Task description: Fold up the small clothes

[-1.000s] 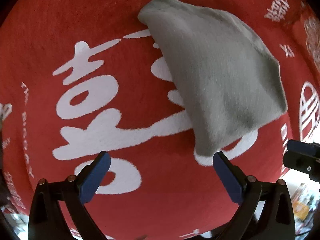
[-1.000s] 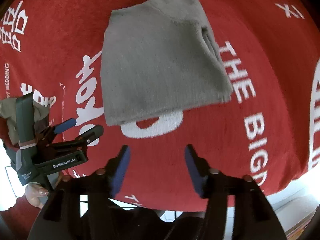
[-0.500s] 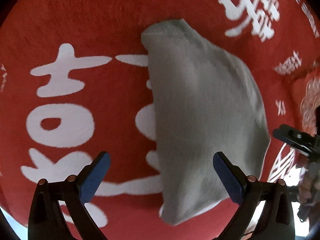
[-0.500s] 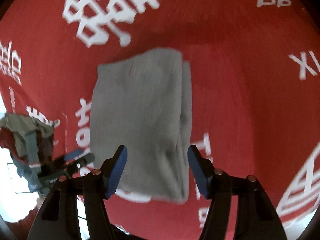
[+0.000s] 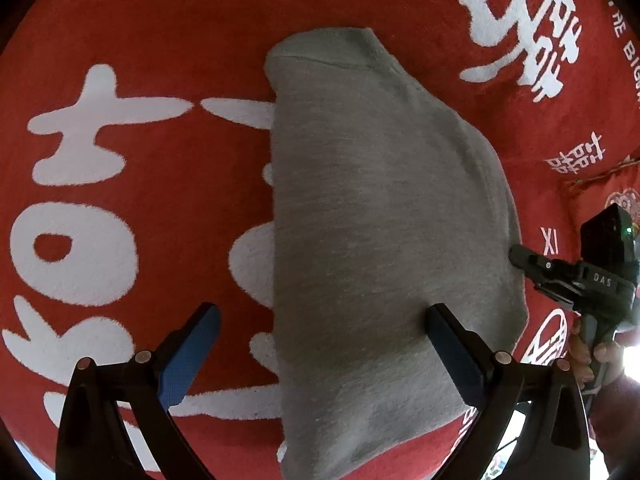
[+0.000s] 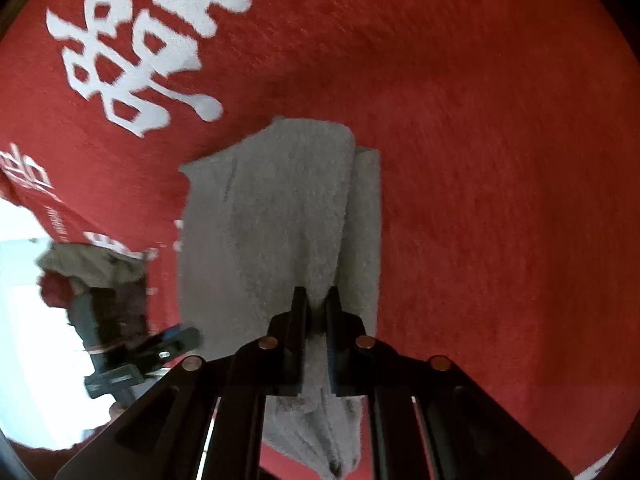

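A folded grey cloth (image 5: 380, 240) lies on the red blanket (image 5: 160, 60). In the left wrist view my left gripper (image 5: 320, 348) is open, its blue pads wide apart, with the cloth's near end between and under them. In the right wrist view my right gripper (image 6: 316, 300) is shut on the near edge of the grey cloth (image 6: 272, 208), pinching a raised fold. The right gripper also shows at the right edge of the left wrist view (image 5: 520, 258), touching the cloth's side.
The red blanket has large white characters (image 5: 80, 200) and lettering (image 6: 140, 52). Its edge drops off at the left of the right wrist view, where a bright floor (image 6: 24, 320) and a crumpled beige garment (image 6: 88, 260) show.
The right gripper moved onto the cloth's edge and shut on it. The left gripper moved closer over the cloth, still open.
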Demonstrator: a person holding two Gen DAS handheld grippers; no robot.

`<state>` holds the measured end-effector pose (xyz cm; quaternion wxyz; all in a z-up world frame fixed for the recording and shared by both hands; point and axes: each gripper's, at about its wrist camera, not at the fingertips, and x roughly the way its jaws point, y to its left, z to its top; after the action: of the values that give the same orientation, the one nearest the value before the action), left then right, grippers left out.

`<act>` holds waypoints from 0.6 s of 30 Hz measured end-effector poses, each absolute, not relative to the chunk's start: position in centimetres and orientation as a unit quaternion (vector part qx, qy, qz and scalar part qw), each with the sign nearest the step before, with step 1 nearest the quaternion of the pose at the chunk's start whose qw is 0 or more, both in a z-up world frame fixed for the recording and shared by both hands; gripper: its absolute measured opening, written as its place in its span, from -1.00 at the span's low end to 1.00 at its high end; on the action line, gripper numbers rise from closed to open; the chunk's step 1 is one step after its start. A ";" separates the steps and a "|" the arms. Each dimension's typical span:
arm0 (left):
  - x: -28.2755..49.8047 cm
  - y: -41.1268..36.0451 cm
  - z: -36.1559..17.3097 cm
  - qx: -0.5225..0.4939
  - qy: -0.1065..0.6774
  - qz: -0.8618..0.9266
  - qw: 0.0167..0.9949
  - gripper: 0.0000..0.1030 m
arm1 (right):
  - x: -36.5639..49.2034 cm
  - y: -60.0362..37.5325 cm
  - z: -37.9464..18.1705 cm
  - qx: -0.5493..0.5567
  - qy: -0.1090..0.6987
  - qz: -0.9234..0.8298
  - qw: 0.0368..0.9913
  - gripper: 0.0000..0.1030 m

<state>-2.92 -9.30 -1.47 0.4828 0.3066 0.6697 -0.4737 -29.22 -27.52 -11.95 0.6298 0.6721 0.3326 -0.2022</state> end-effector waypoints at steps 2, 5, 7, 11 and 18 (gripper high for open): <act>-2.8 -9.7 -1.8 0.302 0.673 -0.483 0.471 1.00 | -29.9 -27.8 -12.1 0.675 0.329 -0.198 0.630 -0.28; -3.4 -10.0 -2.5 0.290 0.688 -0.500 0.439 1.00 | -31.0 -28.6 -13.0 0.696 0.304 -0.165 0.629 0.28; -3.9 -10.3 -3.2 0.279 0.699 -0.513 0.412 1.00 | -31.1 -29.1 -14.1 0.705 0.301 -0.148 0.624 0.28; -4.1 -10.8 -4.0 0.263 0.711 -0.524 0.389 1.00 | -30.4 -29.8 -16.5 0.709 0.309 -0.105 0.625 0.28; -2.4 -11.1 -4.5 0.192 0.737 -0.518 0.389 1.00 | -28.4 -30.7 -17.8 0.708 0.289 -0.019 0.644 0.28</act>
<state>-2.44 -11.07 -4.51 0.3890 0.1919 0.7371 -0.5182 -28.43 -30.73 -17.84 0.6439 0.7082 0.2888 -0.0189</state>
